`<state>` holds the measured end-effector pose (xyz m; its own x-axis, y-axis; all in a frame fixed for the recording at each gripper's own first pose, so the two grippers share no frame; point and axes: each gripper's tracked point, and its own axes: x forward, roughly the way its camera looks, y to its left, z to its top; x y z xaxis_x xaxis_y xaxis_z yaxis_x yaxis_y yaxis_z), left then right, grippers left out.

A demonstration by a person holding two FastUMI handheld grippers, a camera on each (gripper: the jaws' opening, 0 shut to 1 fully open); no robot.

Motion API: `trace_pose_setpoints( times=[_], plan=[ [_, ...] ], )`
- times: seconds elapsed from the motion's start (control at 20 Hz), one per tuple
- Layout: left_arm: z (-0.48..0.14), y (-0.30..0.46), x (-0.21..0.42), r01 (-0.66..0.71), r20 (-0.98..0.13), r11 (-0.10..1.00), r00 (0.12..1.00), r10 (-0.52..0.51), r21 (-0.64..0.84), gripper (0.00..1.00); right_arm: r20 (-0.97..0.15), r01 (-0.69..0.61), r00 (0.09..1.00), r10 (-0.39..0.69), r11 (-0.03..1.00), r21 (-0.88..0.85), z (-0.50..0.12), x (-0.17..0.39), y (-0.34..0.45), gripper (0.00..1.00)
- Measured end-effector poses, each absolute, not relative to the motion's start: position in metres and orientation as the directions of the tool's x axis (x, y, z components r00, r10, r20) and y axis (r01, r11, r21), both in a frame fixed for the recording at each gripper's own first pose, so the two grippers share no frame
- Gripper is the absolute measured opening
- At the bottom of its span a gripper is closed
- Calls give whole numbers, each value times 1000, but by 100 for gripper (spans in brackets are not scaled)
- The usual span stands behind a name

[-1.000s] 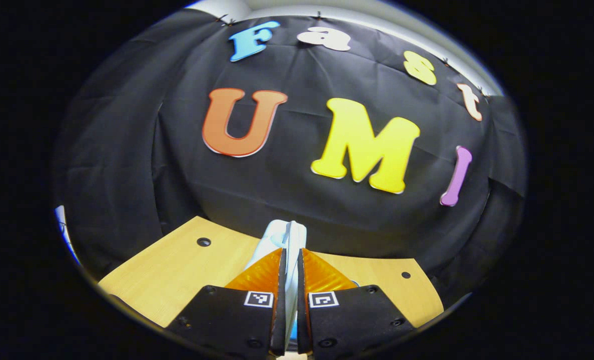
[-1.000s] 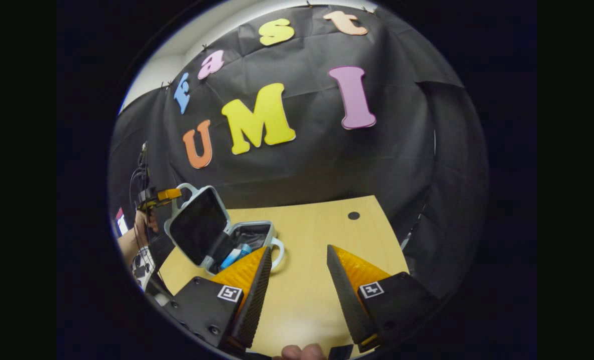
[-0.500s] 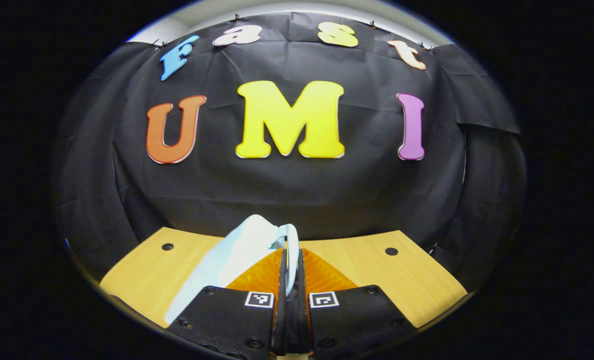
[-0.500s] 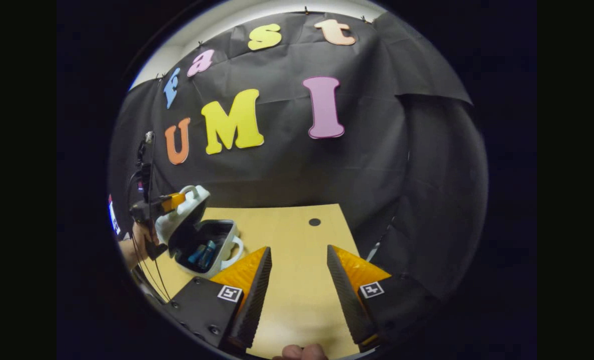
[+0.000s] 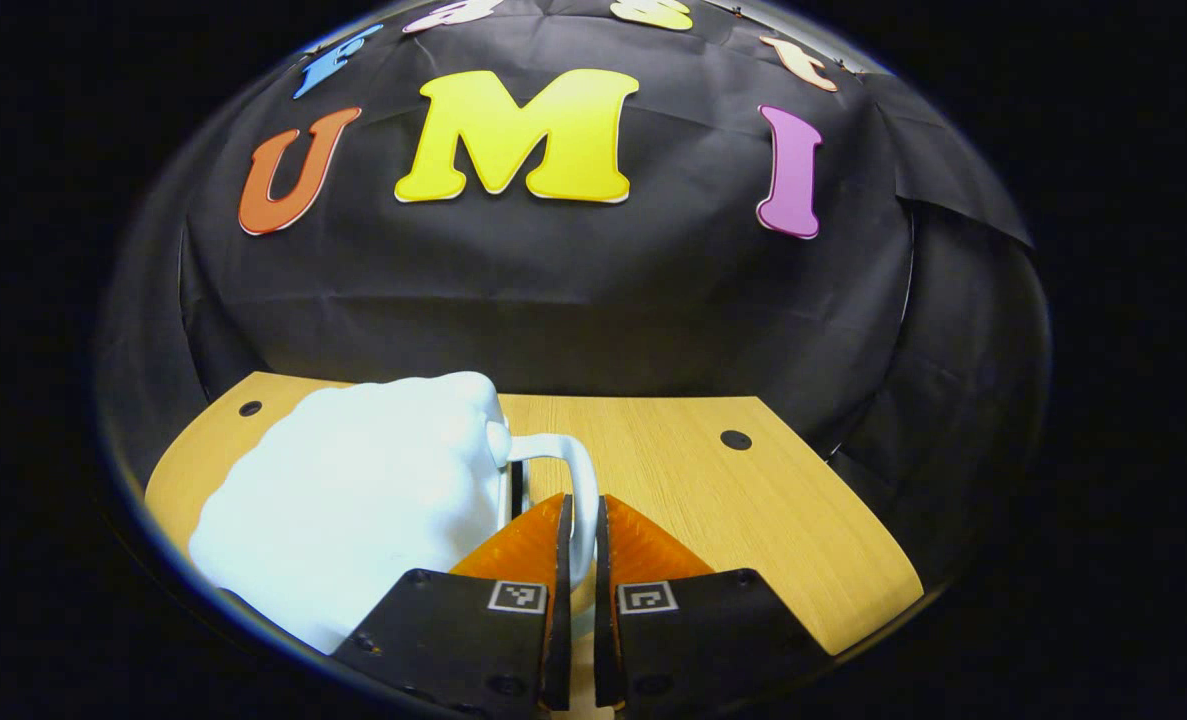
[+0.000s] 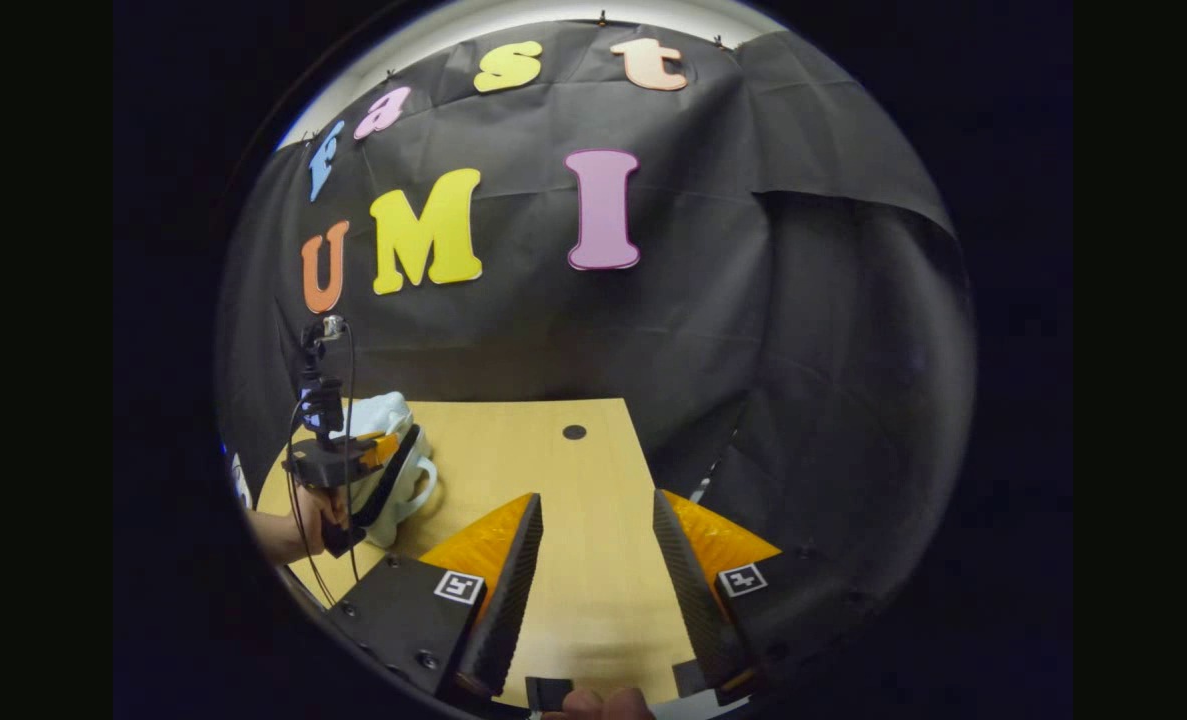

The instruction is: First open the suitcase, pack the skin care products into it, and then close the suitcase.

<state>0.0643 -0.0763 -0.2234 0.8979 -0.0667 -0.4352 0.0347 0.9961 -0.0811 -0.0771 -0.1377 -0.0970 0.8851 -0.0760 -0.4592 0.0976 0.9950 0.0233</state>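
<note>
A small pale suitcase (image 5: 353, 500) lies on the wooden table (image 5: 753, 500) with its lid lowered almost flat. My left gripper (image 5: 580, 525) is shut on the lid's loop handle (image 5: 578, 470). In the right gripper view the same suitcase (image 6: 378, 415) sits at the far left, a dark gap still showing between lid and base, with the left gripper (image 6: 378, 452) on it and a hand (image 6: 288, 525) behind. The second handle (image 6: 425, 490) juts from the base. My right gripper (image 6: 593, 545) hangs open over bare table, holding nothing. The skin care products are hidden inside.
The black cloth wall stands close behind the table (image 6: 553, 480). Round holes (image 5: 735, 439) (image 6: 574, 432) mark the tabletop near its back edge. A fingertip (image 6: 593, 703) shows at the bottom of the right gripper view.
The lid swung down from upright to almost shut, my left gripper going down with its handle. The blue products inside went out of sight. My right gripper stayed open, shifting only slightly.
</note>
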Motion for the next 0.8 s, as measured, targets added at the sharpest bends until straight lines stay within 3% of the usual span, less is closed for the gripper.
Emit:
trace_pose_setpoints(
  times=[0.8],
  plan=[
    [-265, -94, 71, 34, -484, 999, 875, -28, 4, 12, -467, 101, 879, -97, 995, -17, -95, -74, -133, 67]
  ],
)
